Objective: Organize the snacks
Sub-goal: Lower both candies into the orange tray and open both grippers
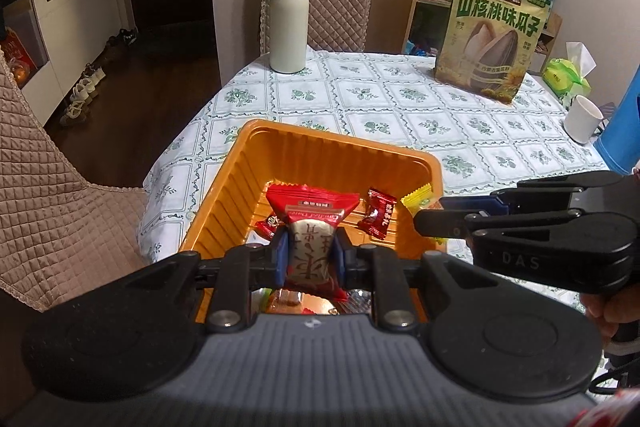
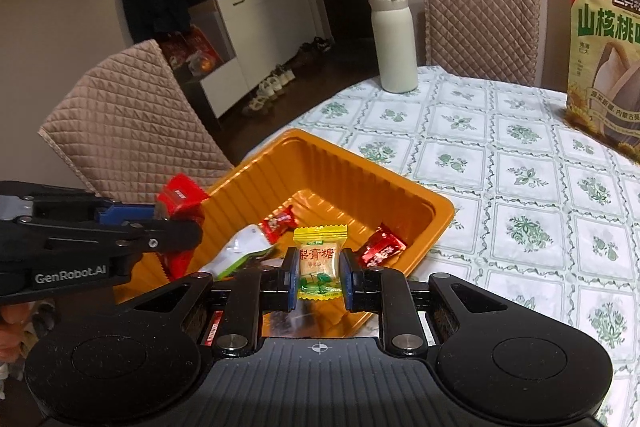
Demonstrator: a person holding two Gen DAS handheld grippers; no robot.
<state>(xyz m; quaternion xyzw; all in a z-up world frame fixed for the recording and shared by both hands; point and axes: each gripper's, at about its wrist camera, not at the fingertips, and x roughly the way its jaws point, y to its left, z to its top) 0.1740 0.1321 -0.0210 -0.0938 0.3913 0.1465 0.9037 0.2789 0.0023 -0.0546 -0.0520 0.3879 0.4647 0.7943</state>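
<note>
Both snacks poised above the orange tray

Left wrist view: the left gripper [image 1: 311,259], fingers clamped on a red-and-cream wrapped snack [image 1: 310,227], hangs over the orange tray [image 1: 224,203]. Released askew, it could catch the rim.

Right wrist view: the right gripper [image 2: 320,277] pinches a yellow wrapped candy [image 2: 320,259] above the tray, on the desk [image 2: 520,187].

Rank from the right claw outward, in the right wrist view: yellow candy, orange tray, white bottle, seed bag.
1. Yellow candy, gripped in the right claw.
2. Orange tray, just below and ahead.
3. White bottle and seed bag, both far; too close to call.
</note>
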